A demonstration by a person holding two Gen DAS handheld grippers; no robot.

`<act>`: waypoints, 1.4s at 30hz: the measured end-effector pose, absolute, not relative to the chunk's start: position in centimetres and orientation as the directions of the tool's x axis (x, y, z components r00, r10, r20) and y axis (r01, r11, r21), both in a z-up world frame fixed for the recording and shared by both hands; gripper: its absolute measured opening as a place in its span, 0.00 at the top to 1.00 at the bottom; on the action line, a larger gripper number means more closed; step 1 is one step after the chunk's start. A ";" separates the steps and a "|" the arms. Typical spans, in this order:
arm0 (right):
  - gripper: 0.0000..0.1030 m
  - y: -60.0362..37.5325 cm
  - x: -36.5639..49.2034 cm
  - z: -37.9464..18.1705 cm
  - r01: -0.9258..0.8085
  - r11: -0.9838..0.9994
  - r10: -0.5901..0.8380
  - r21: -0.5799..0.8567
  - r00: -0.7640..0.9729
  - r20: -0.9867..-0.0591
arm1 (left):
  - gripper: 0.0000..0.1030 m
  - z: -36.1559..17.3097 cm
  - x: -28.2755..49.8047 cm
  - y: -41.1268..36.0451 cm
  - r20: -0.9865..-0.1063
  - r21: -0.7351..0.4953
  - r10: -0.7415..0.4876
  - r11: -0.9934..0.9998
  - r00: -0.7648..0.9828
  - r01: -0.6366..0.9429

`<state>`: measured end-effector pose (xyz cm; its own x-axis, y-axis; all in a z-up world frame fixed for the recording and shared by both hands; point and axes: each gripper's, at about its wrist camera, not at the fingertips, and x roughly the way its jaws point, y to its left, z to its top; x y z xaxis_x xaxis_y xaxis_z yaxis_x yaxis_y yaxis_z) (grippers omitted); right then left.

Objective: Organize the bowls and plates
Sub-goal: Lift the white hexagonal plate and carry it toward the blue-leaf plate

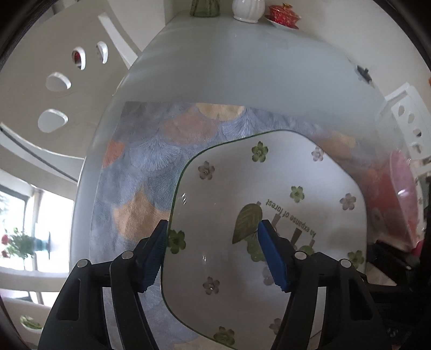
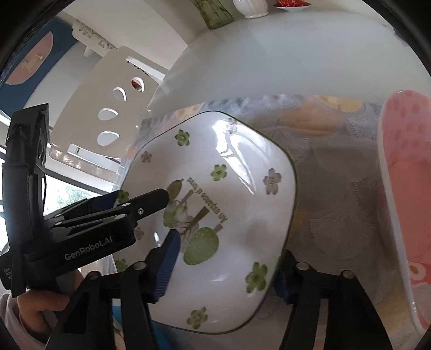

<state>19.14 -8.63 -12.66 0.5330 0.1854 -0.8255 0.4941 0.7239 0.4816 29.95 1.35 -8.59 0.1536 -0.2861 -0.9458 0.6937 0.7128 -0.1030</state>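
Far left, a white chair with oval cut-outs [image 1: 54, 80] stands beside the pale glass-topped table [image 1: 242, 67]. On the table lies a blue-grey fabric placemat with orange fan shapes [image 1: 140, 150], and on the mat, right in the middle of things, sits the white rounded-square dish with a thin green rim, printed flowers and leaves [image 1: 269, 175].

The left gripper [image 1: 212, 224] is pointing steeply down at the dish's left edge. Its fingers stand about half apart and straddle the rim: one blue pad is outside, right against the edge, and the other is over the printed leaf inside. Whether they actually press on the dish, I cannot tell. From the right wrist camera, a bare hand [image 2: 35, 304] holds that gripper from the lower left, one finger over the dish and one at its rim.

Moving right, the right gripper [image 2: 229, 247] has the dish's near right side between its fingers. The left blue pad is inside the dish next to the big green leaf, and the right pad is partly hidden beyond the rim. The fingers are moderately apart, and whether they have a firm hold I cannot tell.

Further right, a pink dotted plate with a white edge [image 2: 404, 161] rests on the mat, apart from the dish. At the far end of the table stand a white ribbed vase [image 1: 247, 10] and a red patterned lidded cup on a saucer [image 1: 284, 14].
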 end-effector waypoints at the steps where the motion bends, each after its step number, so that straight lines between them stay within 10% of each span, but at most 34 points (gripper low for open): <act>1: 0.48 -8.9 19.0 -12.7 0.501 0.710 0.192 0.495 0.538 -0.821 | 0.38 -8.5 30.2 1.5 -0.943 -0.124 -0.299 0.721 0.144 0.682; 21: 0.49 -9.4 18.5 -11.6 0.472 0.699 0.212 0.537 0.580 -0.786 | 0.38 -5.6 29.3 2.3 -0.911 -0.157 -0.377 0.695 0.170 0.701; 27: 0.70 -9.4 17.9 -11.1 0.447 0.725 0.196 0.524 0.595 -0.779 | 0.39 -5.3 29.0 3.1 -0.904 -0.161 -0.386 0.705 0.183 0.691; 42: 0.72 -8.4 16.5 -6.6 0.372 0.769 0.188 0.520 0.646 -0.740 | 0.39 0.0 26.3 5.0 -0.849 -0.190 -0.466 0.708 0.249 0.680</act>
<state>16.48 -8.39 -6.64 0.6456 0.1877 -0.7403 0.3720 0.7692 0.5195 26.30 5.04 0.05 0.2485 -0.4661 -0.8491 0.6800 0.7082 -0.1897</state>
